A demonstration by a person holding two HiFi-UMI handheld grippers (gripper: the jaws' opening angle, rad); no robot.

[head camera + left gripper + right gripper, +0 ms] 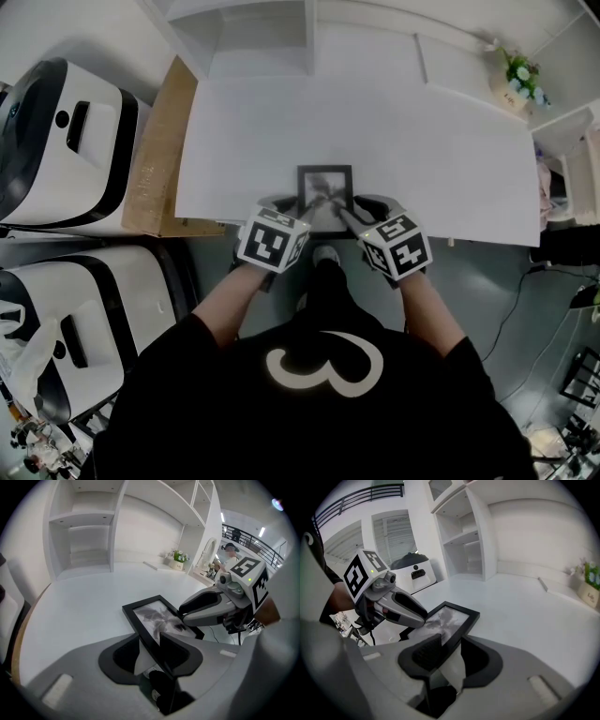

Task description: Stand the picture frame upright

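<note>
A black picture frame [325, 190] with a grey print lies tilted at the near edge of the white table [394, 131]. My left gripper [287, 203] is shut on the frame's left side. My right gripper [359, 212] is shut on its right side. In the left gripper view the frame [151, 615] runs between the jaws of that gripper [151, 643], and the right gripper [211, 607] reaches in from the right. Seen from the right gripper view, the frame [452, 618] sits wedged in that gripper [445, 651], with the left gripper [396, 604] at its far side.
A white shelf unit [262, 37] stands at the table's back. A small potted plant [518, 80] sits at the back right. A brown board [155, 159] runs along the table's left side, with white machines [56, 141] beyond it.
</note>
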